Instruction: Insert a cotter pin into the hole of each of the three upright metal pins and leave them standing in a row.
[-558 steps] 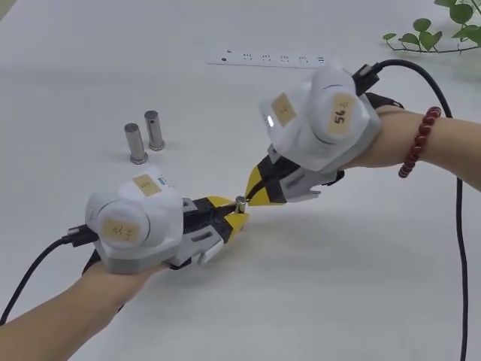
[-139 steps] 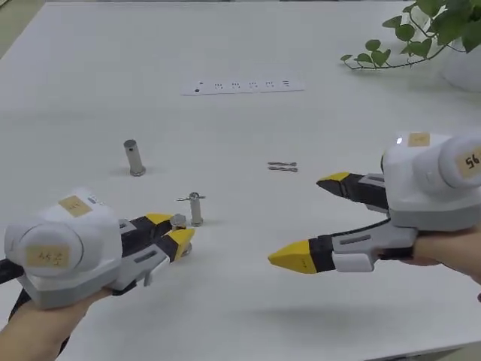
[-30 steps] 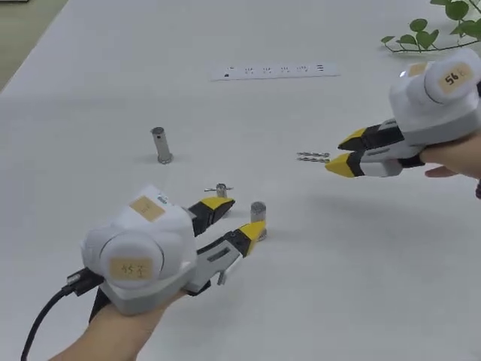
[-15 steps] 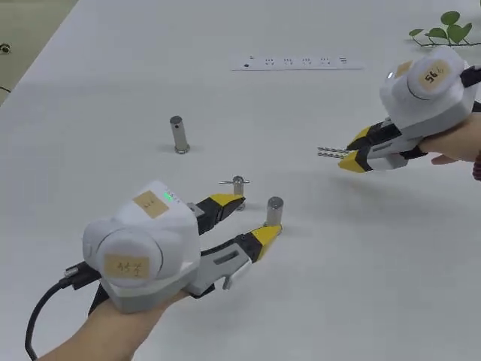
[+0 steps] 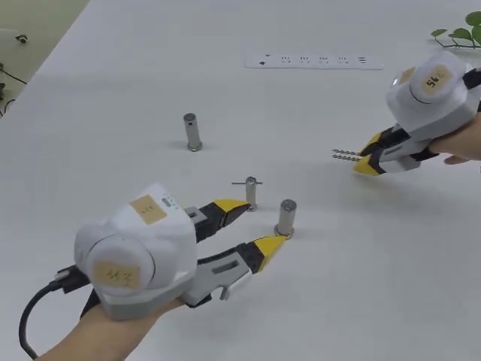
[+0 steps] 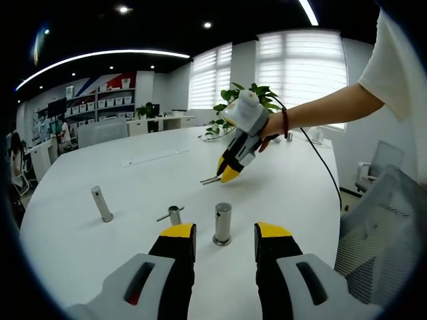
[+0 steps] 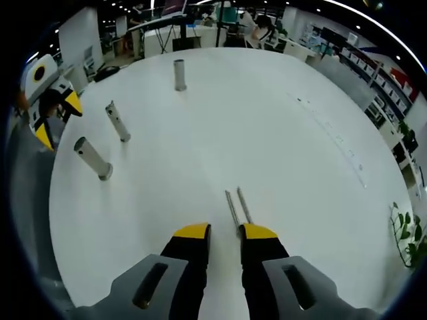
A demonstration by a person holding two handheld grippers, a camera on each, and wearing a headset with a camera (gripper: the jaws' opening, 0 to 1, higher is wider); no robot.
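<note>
Three metal pins stand on the white table [image 5: 113, 83]. The far pin [image 5: 192, 131] is bare. The middle pin [image 5: 251, 192] carries a cotter pin through its top. The near pin [image 5: 285, 218] stands bare, just beyond the tips of my left gripper [image 5: 255, 222], which is open around nothing; it sits ahead of the jaws [image 6: 222, 223]. Two loose cotter pins [image 5: 346, 155] lie on the table. My right gripper [image 5: 368, 159] is low beside them, jaws a narrow gap apart. The cotter pins [image 7: 237, 203] lie just ahead of its right fingertip [image 7: 257, 232], not between the jaws.
A white power strip [image 5: 316, 60] lies at the back of the table. Plant leaves [image 5: 458, 34] reach in at the far right. A cable [image 5: 34, 320] trails from the left gripper. The table's left edge [image 5: 52, 53] is nearby.
Over the last second my right gripper has come down close to the loose cotter pins and its jaws have narrowed. The left gripper stays open by the near pin.
</note>
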